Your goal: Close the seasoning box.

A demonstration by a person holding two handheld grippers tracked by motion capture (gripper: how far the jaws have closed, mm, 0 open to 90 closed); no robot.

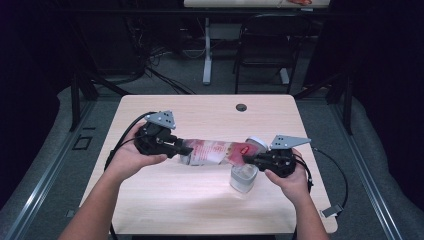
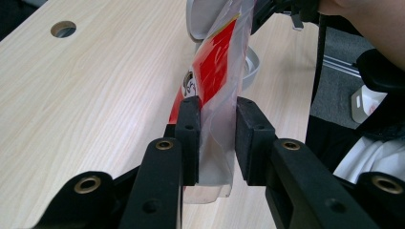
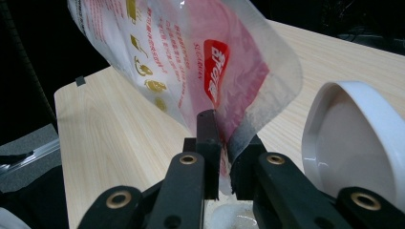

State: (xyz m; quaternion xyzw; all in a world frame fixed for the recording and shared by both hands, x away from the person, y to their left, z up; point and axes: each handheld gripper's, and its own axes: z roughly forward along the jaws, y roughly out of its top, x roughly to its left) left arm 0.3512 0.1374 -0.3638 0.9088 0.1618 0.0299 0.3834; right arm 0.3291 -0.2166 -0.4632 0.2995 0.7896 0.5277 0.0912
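Jaws over pale wooden table point(image 1: 165, 200)

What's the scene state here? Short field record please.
held item: plastic bag with red print, stretched level between both tongs
left tongs: pinch one bag end
right tongs: pinch the other end
below bag: clear cup, under the right end
beside cup: white bowl
surface: wooden table
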